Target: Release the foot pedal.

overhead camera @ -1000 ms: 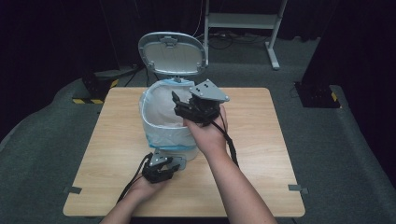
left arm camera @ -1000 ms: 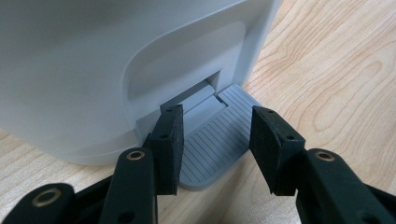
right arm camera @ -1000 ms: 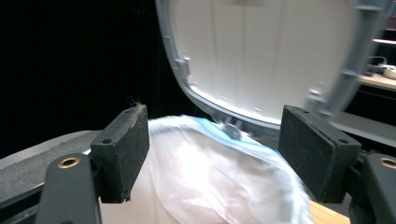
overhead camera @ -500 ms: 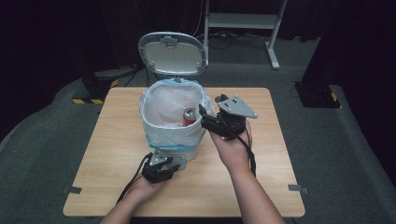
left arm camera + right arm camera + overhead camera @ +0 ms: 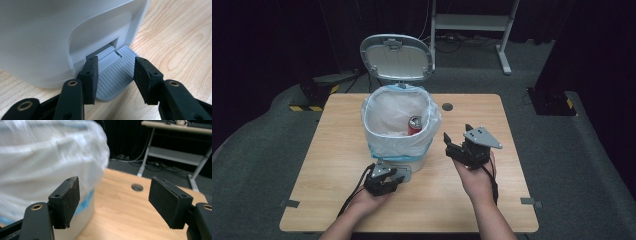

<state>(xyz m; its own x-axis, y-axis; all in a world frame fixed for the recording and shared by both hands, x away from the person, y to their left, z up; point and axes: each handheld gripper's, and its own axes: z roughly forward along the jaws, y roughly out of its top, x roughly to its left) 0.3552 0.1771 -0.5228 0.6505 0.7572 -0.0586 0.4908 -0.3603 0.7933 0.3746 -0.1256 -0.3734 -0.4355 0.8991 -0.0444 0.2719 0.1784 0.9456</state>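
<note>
Pedal bin (image 5: 399, 150): white plastic body, smooth, rounded walls, recessed foot well at the base. Lined with a thin, crinkled, translucent white bag (image 5: 384, 112), blue-edged, folded over the rim. Lid (image 5: 397, 57) grey-rimmed, oval, standing raised behind the opening. Red metal can (image 5: 414, 124) lying inside the bag, silver top visible.

Pedal (image 5: 113, 77): grey plastic, flat tongue shape, rounded front edge, fine ribbing across the top face. Projecting from the bin's base recess onto the pale wood-grain counter (image 5: 472, 200).

Left gripper (image 5: 384, 181): black, matte, foam-like rectangular pads. Placed at the bin's front base, jaws parted and straddling the pedal. In the left gripper view (image 5: 116, 78), pedal directly below and between the pads, left pad at the pedal's left edge, right pad over its right edge; contact with the pedal top cannot be told for certain, no pinch from the sides visible. Bin wall immediately ahead of the jaw tips.

Right gripper (image 5: 459, 137): black body, grey three-cornered plate on top, held above the counter just to the right of the bin. Jaws released, spread wide, nothing between the pads (image 5: 113, 203). In the right gripper view, bag and bin blurred at the left, beyond the left pad; round cable hole (image 5: 136, 187) in the counter ahead, between the pads.
</note>
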